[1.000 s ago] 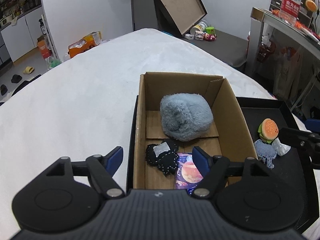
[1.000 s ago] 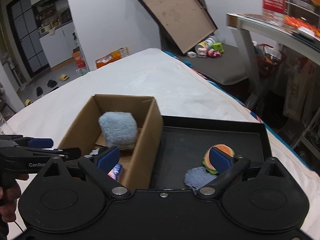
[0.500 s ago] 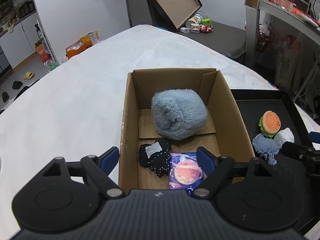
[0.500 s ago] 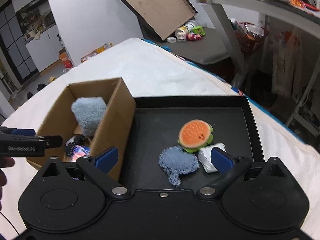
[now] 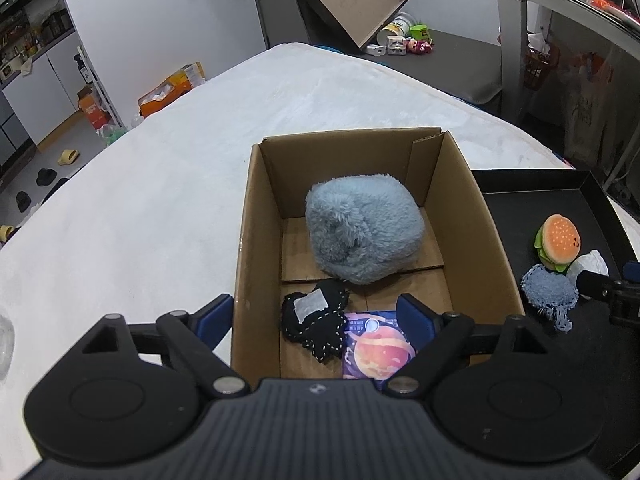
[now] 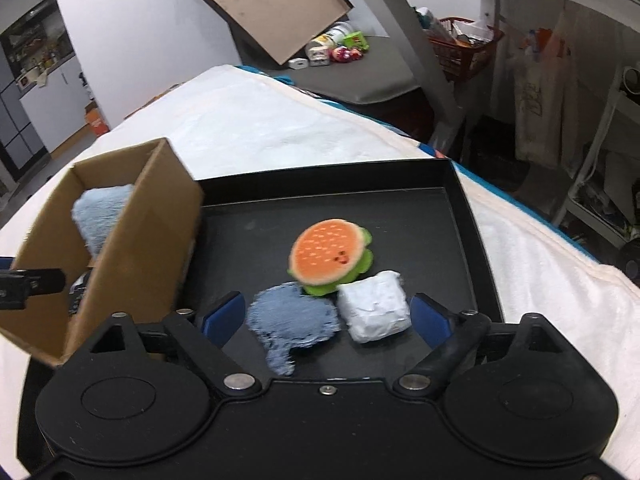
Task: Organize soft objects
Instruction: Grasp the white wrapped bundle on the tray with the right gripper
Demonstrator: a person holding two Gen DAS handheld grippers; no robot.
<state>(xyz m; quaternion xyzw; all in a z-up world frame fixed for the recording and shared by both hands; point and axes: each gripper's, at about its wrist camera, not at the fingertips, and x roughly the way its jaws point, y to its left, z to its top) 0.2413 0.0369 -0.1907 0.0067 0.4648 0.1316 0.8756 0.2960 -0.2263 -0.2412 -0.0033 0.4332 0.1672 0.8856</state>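
A cardboard box (image 5: 468,216) holds a fluffy grey-blue plush (image 5: 362,228), a black knitted piece (image 5: 316,320) and a planet-print pouch (image 5: 376,352). My left gripper (image 5: 316,316) hovers over the box's near end, jaws opening, nothing between them; one finger is outside the left wall. On the black tray (image 6: 460,208) lie a burger plush (image 6: 330,254), a blue knitted cloth (image 6: 292,322) and a white packet (image 6: 374,306). My right gripper (image 6: 326,318) is low over the tray, jaws closing. Cloth and packet lie between its pads, untouched.
Box (image 6: 132,240) and tray stand side by side on a white soft surface (image 5: 140,208). The left gripper's tip (image 6: 28,284) shows beside the box in the right wrist view. A leaning board (image 6: 264,4), small toys and a metal shelf stand behind.
My right gripper swung from above the box's edge to the tray and came down close to the cloth and packet. The left gripper shifted slightly over the box and its jaws widened.
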